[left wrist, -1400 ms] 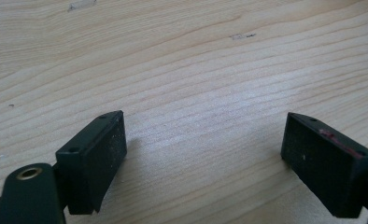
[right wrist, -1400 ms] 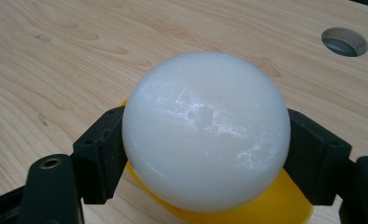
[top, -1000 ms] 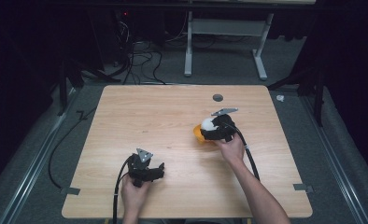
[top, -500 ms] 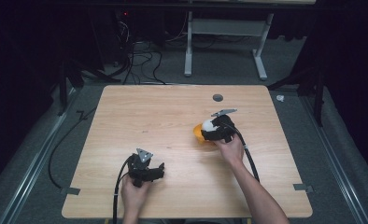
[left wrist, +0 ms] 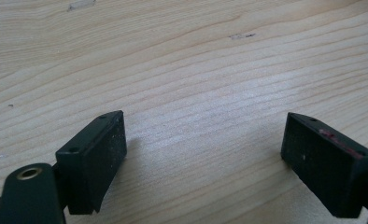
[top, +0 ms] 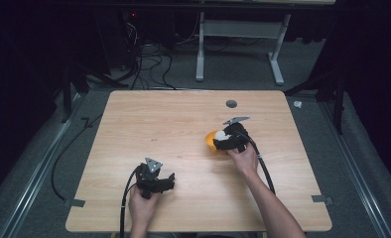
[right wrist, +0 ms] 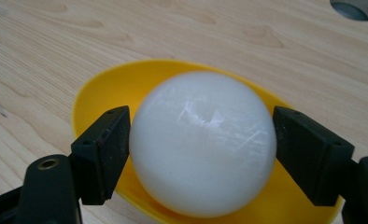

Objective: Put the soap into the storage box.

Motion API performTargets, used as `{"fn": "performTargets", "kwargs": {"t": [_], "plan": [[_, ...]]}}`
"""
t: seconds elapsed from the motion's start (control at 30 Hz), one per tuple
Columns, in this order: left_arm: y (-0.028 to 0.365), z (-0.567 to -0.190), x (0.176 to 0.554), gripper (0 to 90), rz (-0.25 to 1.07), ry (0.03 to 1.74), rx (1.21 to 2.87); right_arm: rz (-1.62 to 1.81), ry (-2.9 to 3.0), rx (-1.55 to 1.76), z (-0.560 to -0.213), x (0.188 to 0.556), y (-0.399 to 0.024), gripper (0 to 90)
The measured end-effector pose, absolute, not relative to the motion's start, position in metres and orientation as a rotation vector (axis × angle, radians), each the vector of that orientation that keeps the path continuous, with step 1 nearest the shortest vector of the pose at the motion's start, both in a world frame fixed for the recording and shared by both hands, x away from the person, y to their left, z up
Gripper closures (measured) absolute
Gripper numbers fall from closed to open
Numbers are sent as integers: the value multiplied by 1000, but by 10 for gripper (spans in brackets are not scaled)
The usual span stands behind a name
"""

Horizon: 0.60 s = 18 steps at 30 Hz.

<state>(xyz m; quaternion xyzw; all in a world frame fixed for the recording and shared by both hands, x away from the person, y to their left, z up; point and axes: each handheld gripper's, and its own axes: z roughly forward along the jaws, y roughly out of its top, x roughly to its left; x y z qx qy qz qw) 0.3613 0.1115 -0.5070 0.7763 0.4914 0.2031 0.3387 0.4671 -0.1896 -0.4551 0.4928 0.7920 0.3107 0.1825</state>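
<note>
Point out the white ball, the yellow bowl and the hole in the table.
White ball [right wrist: 201, 140], right gripper view, middle of its front.
Yellow bowl [right wrist: 98, 91], right gripper view, inner wall at its left rim.
Hole [top: 231, 103], high view, its centre in the table.

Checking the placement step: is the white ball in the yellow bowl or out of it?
In. The white ball sits over the yellow bowl, its rim showing around it, between the right claw jaws.

Wooden table [top: 149, 124] with a round hole [top: 231, 103]; cables [top: 144, 59] behind
</note>
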Motion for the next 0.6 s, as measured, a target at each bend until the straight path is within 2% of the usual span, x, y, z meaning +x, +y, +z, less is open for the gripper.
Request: {"fn": "performTargets", "kwargs": {"t": [0.6], "plan": [[111,-507,361,146,529,1279,2022,928,2205,1381,-447,463,-193,196]]}}
